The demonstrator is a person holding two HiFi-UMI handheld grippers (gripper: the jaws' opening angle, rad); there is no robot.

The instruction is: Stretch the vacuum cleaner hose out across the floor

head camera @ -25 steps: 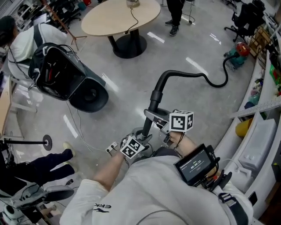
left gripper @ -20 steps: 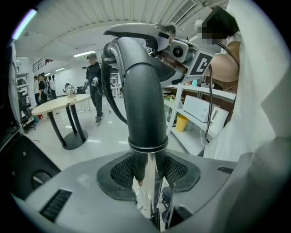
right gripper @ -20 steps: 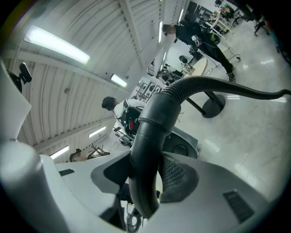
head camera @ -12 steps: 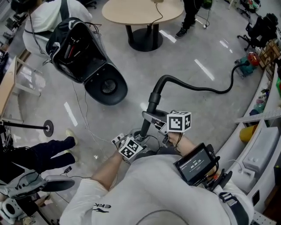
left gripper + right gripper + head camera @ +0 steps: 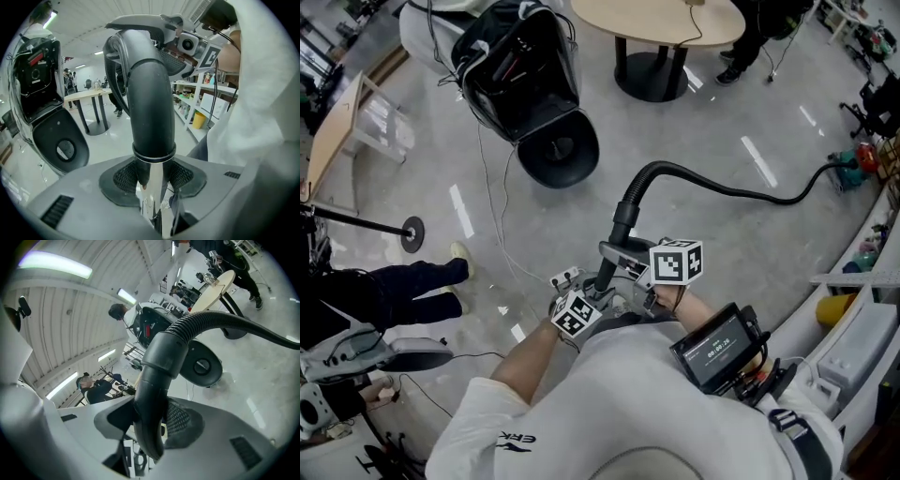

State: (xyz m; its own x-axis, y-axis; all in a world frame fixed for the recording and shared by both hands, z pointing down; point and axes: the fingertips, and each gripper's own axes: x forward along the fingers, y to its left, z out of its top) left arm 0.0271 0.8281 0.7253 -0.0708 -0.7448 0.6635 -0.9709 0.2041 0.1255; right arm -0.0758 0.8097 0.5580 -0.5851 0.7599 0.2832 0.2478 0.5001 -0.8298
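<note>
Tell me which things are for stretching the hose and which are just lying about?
For the job: black ribbed vacuum hose, red-and-teal vacuum cleaner, left gripper and right gripper holding it.
Lying about: round beige table, big black open case, yellow bin.

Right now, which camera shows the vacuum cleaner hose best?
The head view: the hose shows whole, curving across the floor from its held end to the vacuum cleaner. The left gripper view shows only its rigid end between the jaws; the right gripper view shows that end and some ribbed length.
</note>
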